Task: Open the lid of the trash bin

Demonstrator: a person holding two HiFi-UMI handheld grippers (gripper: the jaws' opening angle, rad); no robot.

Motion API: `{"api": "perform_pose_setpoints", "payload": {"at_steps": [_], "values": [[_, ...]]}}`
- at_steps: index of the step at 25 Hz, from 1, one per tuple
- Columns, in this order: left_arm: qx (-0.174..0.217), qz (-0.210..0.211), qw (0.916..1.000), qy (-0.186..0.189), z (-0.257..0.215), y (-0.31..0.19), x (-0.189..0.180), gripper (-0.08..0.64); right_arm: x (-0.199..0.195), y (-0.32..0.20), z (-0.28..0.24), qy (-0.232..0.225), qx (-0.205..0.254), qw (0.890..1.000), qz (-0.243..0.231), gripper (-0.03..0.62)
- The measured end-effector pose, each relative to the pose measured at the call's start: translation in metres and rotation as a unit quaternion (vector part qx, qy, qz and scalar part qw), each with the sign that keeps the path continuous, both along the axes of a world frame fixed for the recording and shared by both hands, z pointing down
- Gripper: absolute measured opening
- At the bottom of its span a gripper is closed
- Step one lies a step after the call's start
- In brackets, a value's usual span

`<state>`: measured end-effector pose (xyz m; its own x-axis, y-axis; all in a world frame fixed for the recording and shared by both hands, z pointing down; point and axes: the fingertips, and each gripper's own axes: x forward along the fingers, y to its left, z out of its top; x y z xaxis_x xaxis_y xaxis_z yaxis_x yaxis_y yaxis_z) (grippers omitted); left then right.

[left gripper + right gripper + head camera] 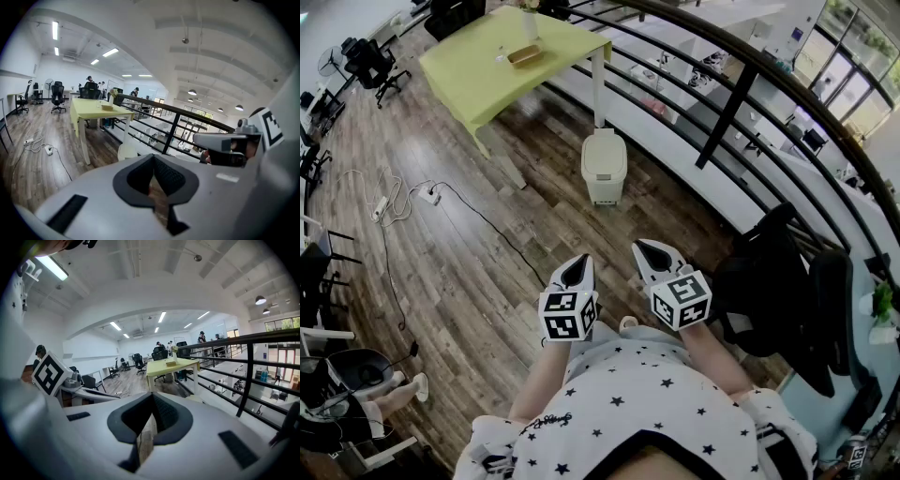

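Approach. The left tongs [578,267] and right tongs [650,253], both closed and empty, hover well apart from the cream plastic trash bin [604,173] on the wooden floor [487,272]; step closer, then raise the lid [602,147] by its front edge.

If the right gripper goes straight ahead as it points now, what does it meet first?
Nothing close. The right gripper points over the floor toward the bin; held level, it may pass above it.
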<state>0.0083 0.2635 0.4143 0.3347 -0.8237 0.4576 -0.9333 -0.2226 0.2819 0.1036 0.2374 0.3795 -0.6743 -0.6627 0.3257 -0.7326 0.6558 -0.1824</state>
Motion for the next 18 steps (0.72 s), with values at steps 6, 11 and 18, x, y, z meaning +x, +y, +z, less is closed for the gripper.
{"api": "perform_pose_setpoints", "payload": {"at_steps": [6,11,18], "values": [[0.023,0.007,0.9997,-0.003,-0.020,0.010,0.005,0.012,-0.006,0.017,0.002,-0.010,-0.003,1.000,-0.014,-0.006],[0.027,-0.007,0.9996,-0.001,-0.020,0.022,0.006,0.012,-0.008,0.026,0.004,-0.016,-0.004,1.000,-0.024,-0.006],[0.035,-0.017,0.9992,0.005,-0.020,0.025,0.019,0.012,0.013,0.025,-0.002,-0.017,0.010,1.000,-0.014,-0.006]]}}
